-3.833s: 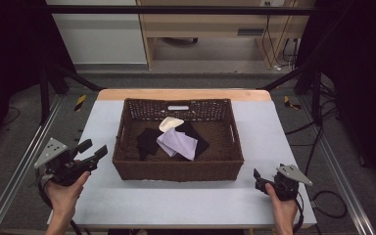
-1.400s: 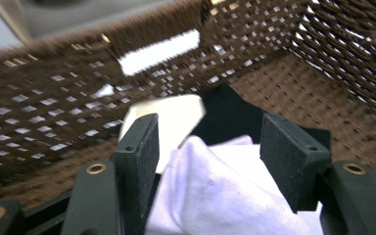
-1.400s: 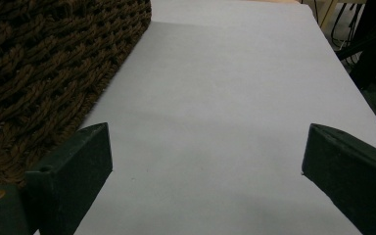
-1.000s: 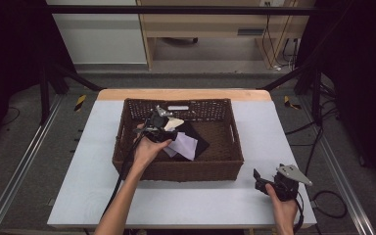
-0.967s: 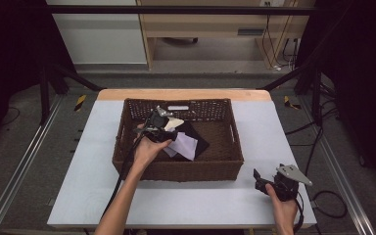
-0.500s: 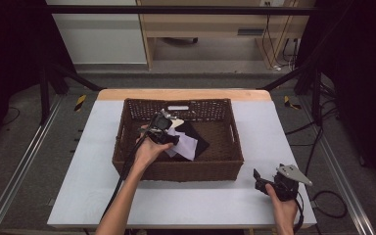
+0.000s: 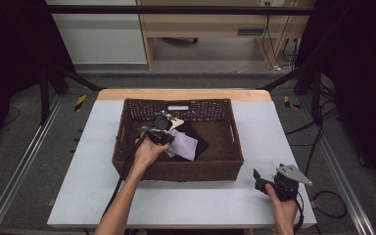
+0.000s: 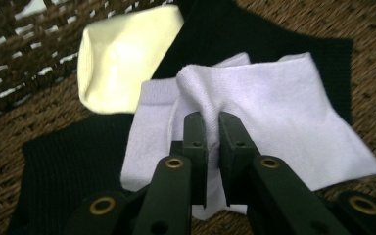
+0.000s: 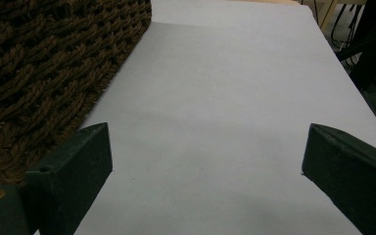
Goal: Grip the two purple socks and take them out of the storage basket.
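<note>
A dark wicker basket (image 7: 176,171) on the table holds a pale lavender sock (image 7: 185,145), a cream sock (image 7: 177,121) and a black sock (image 7: 199,138). My left gripper (image 7: 162,128) reaches down into the basket. In the left gripper view its jaws (image 8: 211,122) have just been closing and now pinch a raised fold of the lavender sock (image 8: 284,122), which lies over the black sock (image 8: 68,166) beside the cream sock (image 8: 122,58). My right gripper (image 7: 259,180) rests on the table at the front right, with its jaws (image 9: 205,152) wide apart over bare tabletop.
The basket's woven wall (image 9: 39,63) stands just left of the right gripper. White tabletop (image 9: 225,73) stretches ahead of it to the far edge. Metal rails run along both sides of the table, and a wooden bench stands beyond it.
The left hand came from the table left of the basket into the basket, then sank slightly onto the socks. The right gripper has stayed put.
</note>
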### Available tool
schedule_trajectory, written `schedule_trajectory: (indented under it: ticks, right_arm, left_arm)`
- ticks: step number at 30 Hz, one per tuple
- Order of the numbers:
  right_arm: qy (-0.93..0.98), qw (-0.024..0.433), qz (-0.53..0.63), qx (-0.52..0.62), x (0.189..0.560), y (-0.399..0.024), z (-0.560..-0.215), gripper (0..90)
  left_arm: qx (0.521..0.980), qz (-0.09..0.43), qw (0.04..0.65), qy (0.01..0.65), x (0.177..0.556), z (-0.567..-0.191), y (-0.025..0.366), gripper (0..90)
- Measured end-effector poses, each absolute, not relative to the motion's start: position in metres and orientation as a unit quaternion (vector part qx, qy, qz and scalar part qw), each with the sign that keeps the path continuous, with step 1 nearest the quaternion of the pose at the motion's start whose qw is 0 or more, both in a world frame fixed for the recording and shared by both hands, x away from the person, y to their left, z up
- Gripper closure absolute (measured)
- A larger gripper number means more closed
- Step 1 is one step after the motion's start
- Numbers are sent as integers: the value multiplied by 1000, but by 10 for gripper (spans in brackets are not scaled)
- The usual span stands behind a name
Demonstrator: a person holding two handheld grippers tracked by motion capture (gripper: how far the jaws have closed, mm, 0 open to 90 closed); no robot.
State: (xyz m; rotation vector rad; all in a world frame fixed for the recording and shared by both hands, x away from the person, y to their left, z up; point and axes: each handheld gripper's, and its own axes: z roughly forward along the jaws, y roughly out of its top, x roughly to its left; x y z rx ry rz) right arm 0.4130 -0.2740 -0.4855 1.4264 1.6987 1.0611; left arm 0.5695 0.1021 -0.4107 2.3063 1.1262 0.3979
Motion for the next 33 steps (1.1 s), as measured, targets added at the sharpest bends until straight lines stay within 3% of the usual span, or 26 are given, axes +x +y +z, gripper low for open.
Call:
schedule_trajectory:
  ticks: [17, 33]
  right_arm:
    - [653, 331, 406, 547, 414, -274, -485, 50]
    - [651, 332, 407, 549, 413, -274, -485, 50]
  left_arm:
    - [788, 195, 452, 371, 546, -378, 119, 834]
    - [740, 229, 528, 348, 505, -333, 132, 837]
